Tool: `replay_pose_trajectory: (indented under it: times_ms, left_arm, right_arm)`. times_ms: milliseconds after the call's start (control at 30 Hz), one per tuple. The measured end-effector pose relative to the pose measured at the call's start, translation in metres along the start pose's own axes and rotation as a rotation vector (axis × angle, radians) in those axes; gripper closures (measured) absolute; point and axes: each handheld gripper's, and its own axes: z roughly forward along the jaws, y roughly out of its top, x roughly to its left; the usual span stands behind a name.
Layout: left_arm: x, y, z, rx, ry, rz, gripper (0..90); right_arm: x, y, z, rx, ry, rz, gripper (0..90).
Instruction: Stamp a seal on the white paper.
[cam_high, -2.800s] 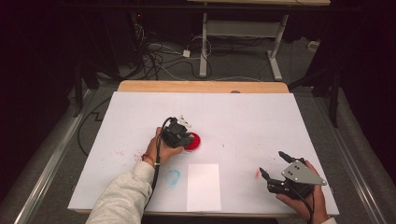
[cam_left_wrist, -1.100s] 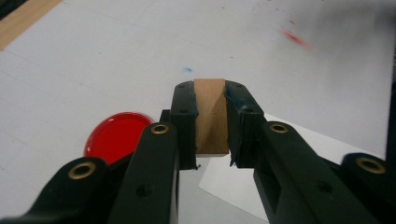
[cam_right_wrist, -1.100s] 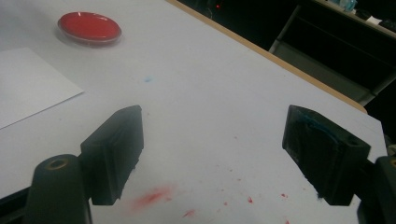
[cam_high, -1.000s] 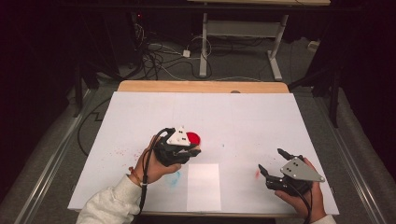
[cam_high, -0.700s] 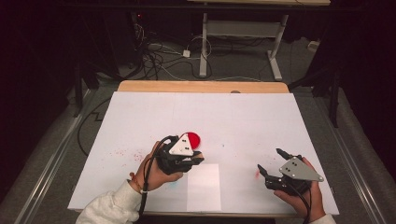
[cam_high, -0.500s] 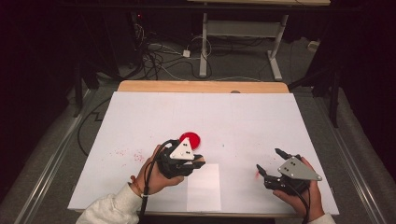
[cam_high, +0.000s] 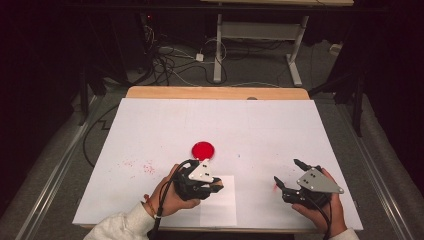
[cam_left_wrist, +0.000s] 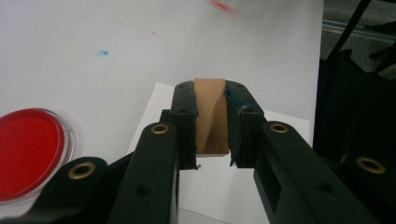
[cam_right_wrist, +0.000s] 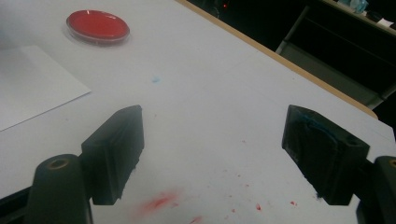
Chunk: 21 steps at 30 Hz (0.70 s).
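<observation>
High view, scene: a white-covered table (cam_high: 150, 125) bears a round clear dish of red paint (cam_high: 203, 149) and a white sheet of paper (cam_high: 225, 210) near the front edge.
Left gripper (cam_high: 207, 187): its fingers (cam_left_wrist: 184, 116) are closed on a small light-brown wooden block (cam_left_wrist: 211, 116), which hangs over the paper, a little above it as far as I can judge.
Block and dish: the red dish lies just beyond the left gripper, apart from the block; in the left gripper view it is at the lower left (cam_left_wrist: 28, 154).
Right gripper (cam_high: 290, 175): its fingers (cam_right_wrist: 116, 149) stand wide open with nothing between them, low over the table near some red smears (cam_right_wrist: 159, 203).
Done, by my judgement: the block is picked up and brought to the paper.
Left to do: probably to press it on the sheet; no print is visible on the paper yet.
Unclear: whether the underside of the block carries paint, I cannot tell.
</observation>
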Motion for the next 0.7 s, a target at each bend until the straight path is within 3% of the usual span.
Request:
replay_pose_trajectory:
  times_ms: [467, 700]
  left_arm:
    - [-0.005, -0.008, 0.008, 0.023, -0.011, 0.002, 73.7]
    - [-0.009, -0.012, 0.021, 0.064, -0.025, 0.010, 73.7]
  right_arm:
    - [0.000, 0.000, 0.000, 0.003, 0.004, -0.005, 21.6]
    - [0.002, 0.000, 0.001, 0.004, 0.007, -0.005, 21.5]
